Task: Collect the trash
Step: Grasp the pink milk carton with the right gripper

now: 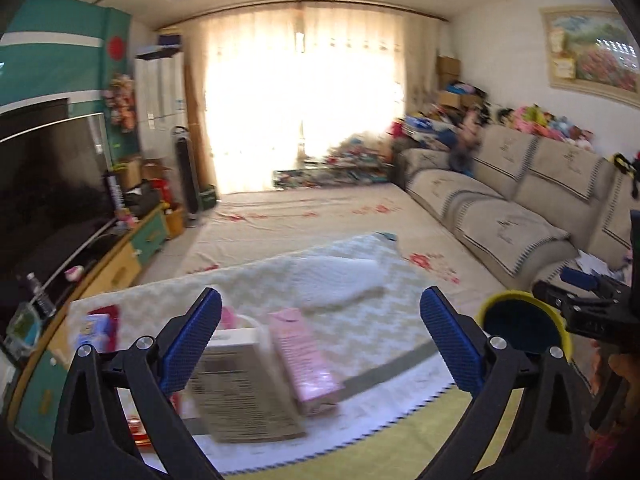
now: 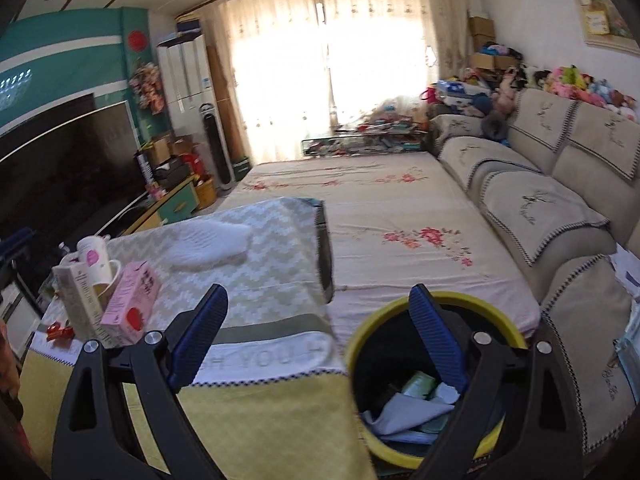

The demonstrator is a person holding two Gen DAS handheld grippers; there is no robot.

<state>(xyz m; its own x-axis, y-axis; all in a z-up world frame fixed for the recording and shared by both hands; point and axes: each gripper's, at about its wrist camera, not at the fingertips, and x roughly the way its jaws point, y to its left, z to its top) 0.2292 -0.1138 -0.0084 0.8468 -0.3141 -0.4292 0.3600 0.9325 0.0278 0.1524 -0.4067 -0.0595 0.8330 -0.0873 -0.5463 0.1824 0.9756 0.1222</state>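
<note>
The cloth-covered table (image 2: 264,280) reaches its right edge beside the yellow-rimmed bin (image 2: 432,380), which holds paper scraps. The right gripper (image 2: 320,336) hangs wide, empty, above table edge and bin. The left gripper (image 1: 320,340), also wide, frames the white box (image 1: 244,392) and pink carton (image 1: 304,360) lying below.

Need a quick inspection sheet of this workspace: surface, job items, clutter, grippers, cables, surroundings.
Surface: table under a yellow and zigzag-patterned cloth.
Job's things: pink carton and white box stand at the table's left edge; yellow bin beside the table already holds paper scraps.
Clutter: paper cup, folded white towel, red wrapper.
Grippers: left gripper open over the boxes; right gripper open, empty, near the bin.
Cables: nothing seen.
Surroundings: sofa, TV, bright curtained window.
</note>
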